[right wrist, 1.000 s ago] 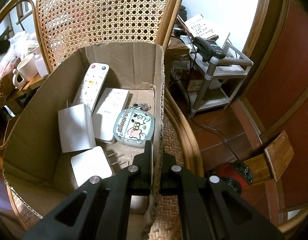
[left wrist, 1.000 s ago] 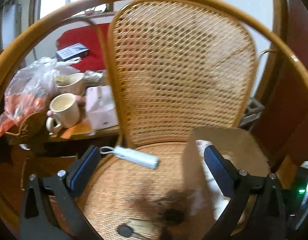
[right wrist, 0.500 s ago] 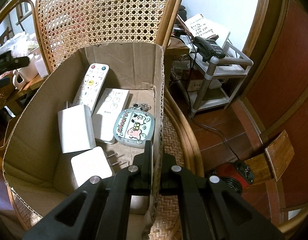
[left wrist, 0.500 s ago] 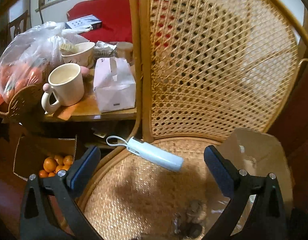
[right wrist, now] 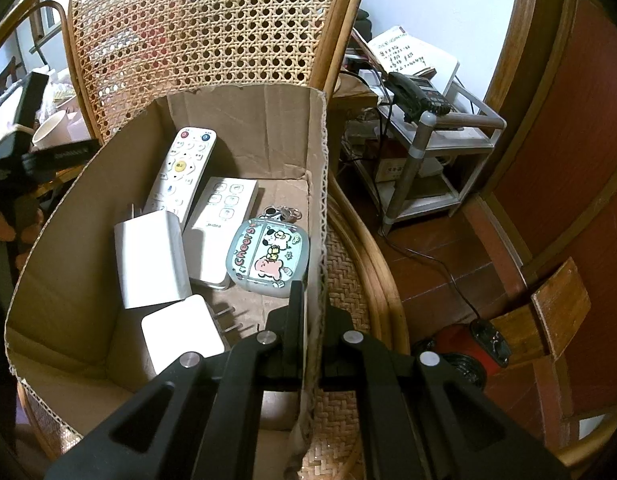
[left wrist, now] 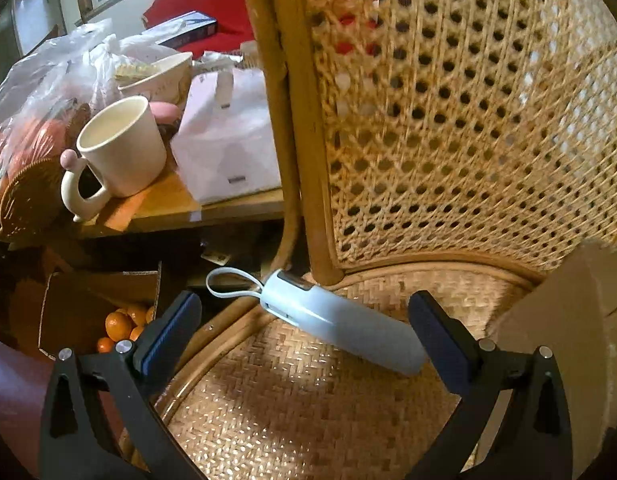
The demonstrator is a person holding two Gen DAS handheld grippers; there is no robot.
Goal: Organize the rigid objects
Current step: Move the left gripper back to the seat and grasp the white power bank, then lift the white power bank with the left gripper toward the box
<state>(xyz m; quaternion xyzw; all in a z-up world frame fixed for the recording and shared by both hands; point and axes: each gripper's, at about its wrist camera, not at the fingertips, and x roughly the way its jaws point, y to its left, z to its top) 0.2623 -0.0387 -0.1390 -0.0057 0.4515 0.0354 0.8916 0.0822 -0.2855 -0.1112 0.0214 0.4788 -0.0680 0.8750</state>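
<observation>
Step in hand: pickup approach. Left gripper (left wrist: 304, 326) spread wide, empty, straddling pale-blue power bank (left wrist: 340, 328) lying diagonally at rear of woven chair seat (left wrist: 300, 400). Right gripper (right wrist: 311, 320) clamped on wall of cardboard box (right wrist: 322, 184), steadying it. Next, as judged: lower, square fingers across body, close, carry to box.

The right gripper (right wrist: 311, 312) pinches the cardboard box's (right wrist: 322, 184) right wall at six o'clock; a white remote (right wrist: 183, 168) lies inside toward eleven.
</observation>
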